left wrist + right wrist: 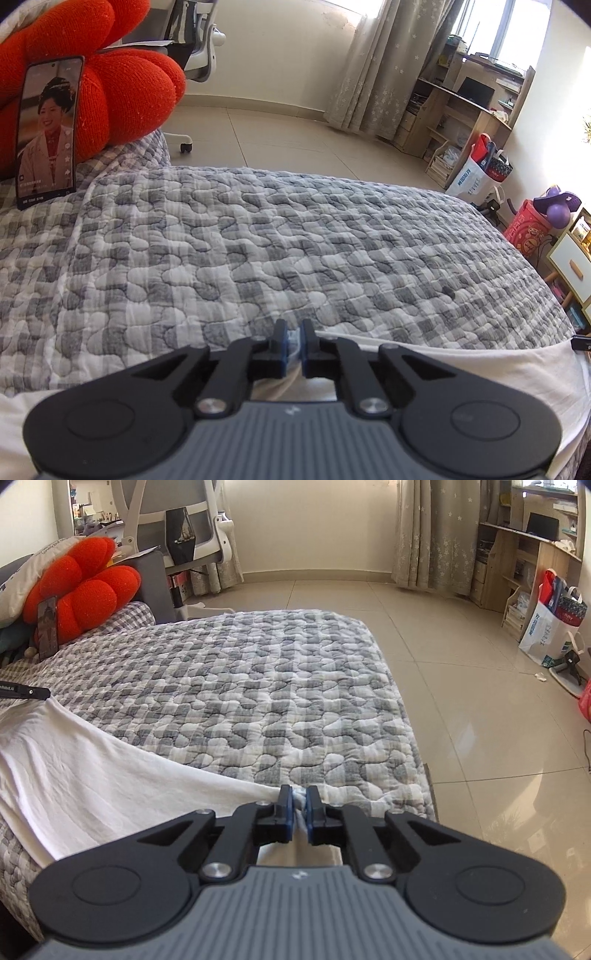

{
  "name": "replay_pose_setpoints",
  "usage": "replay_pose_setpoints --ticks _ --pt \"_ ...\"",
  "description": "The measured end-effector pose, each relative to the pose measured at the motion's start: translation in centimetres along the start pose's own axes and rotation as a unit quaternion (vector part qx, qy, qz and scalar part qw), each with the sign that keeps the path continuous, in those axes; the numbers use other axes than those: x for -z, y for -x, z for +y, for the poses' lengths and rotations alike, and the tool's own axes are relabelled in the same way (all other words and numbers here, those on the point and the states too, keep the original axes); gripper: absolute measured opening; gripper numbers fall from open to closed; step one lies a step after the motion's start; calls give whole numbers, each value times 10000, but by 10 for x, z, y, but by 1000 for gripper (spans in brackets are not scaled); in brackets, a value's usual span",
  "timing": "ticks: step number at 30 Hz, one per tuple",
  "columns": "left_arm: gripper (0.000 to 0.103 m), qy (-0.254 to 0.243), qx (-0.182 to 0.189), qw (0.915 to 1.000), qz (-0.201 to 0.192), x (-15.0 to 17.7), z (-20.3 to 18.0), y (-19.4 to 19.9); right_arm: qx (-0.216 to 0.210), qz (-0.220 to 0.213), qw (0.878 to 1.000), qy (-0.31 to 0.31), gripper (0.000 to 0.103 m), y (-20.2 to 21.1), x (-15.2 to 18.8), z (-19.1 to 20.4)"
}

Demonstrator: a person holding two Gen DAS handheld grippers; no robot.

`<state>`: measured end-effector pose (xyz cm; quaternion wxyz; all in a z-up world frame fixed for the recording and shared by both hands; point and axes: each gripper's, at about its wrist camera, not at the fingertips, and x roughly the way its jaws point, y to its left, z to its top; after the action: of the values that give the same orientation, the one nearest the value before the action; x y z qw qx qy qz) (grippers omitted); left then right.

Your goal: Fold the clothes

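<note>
A white garment (92,760) lies stretched over the near part of a grey checked quilted bed cover (258,686). My left gripper (294,334) is shut on one edge of the white garment (461,362), pinching a fold of cloth between its blue pads. My right gripper (300,799) is shut on the opposite edge, with cloth bunched between its pads. The garment spans between the two grippers, slightly lifted and taut. The tip of the left gripper (26,692) shows at the left of the right wrist view.
A red flower-shaped cushion (122,88) and a phone (48,129) propped against it sit at the bed's far left. A white office chair (184,528) stands behind. Tiled floor (480,701), bags (550,627) and wooden shelves (461,107) lie to the right.
</note>
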<state>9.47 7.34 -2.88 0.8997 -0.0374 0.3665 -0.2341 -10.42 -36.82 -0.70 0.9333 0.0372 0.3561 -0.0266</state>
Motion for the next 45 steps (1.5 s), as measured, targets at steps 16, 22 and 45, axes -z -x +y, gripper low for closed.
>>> replay_pose_setpoints --ticks 16,22,45 --pt "6 53 -362 9980 -518 -23 -9 -22 426 -288 9986 99 8 -24 -32 -15" --pt "5 -1 -552 9972 -497 -18 -5 -37 375 51 9992 -135 8 -51 -30 -26" --pt "41 -1751 540 9830 -141 7 -86 40 -431 162 9988 139 33 7 -30 18"
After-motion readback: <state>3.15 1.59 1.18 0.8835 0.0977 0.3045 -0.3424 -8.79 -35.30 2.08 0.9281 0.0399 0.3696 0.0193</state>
